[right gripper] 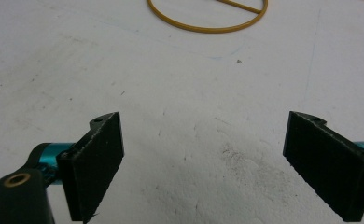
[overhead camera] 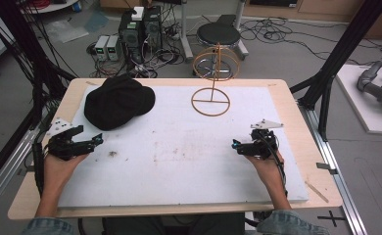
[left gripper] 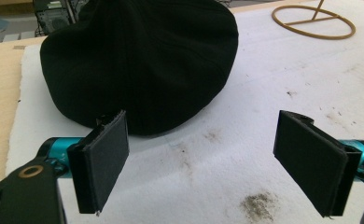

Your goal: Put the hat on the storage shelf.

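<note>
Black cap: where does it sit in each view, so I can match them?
High view: black cap at far left of the white mat.
Left gripper view: top centre, beyond the open jaws.
Right gripper view: not in it.
Shared landmark: gold wire stand, its base ring.

The black hat (overhead camera: 119, 101) looks like soft, matt cloth. The stand (overhead camera: 211, 102) is thin, golden wire with a slight sheen. The white mat (overhead camera: 179, 161) is rough and stained over a pale wooden table (overhead camera: 297, 117).

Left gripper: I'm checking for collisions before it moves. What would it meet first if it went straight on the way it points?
Probably the black cloth cap. The open left gripper has it just ahead, slightly toward one jaw, with bare white table mat between them.
</note>
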Demonstrator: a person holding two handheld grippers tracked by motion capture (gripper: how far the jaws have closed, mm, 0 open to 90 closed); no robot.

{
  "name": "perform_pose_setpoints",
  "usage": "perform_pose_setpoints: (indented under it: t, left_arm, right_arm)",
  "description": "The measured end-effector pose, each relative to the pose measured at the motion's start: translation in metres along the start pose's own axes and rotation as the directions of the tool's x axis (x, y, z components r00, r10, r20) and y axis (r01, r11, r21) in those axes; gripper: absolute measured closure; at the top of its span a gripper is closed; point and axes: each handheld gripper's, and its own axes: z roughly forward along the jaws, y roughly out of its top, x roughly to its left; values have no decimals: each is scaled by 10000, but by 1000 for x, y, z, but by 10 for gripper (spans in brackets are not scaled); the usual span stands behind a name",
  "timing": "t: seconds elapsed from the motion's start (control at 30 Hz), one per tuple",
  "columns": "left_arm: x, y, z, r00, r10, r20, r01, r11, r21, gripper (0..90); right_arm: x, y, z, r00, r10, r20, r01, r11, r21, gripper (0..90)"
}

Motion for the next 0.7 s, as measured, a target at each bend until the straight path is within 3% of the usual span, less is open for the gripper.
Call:
perform_pose_setpoints:
  t: [0.23, 0.53, 0.7]
  left_arm:
    - [-1, 1, 1, 9999, -34, 135, 34, 10000, -13, 185]
    - [-3, 3, 1, 9984, -286, 487, 295, 9994, -185, 185]
    - [-8, 13, -3, 9988, -8, 480, 35, 9984, -569, 185]
  right_arm:
    - [1, 0, 0, 10000, -48, -8, 48, 10000, 40, 121]
    - [-5, -1, -2, 9991, 363, -199, -365, 9993, -117, 120]
    - [-3, -2, -2, 9989, 305, -356, -306, 9995, -23, 121]
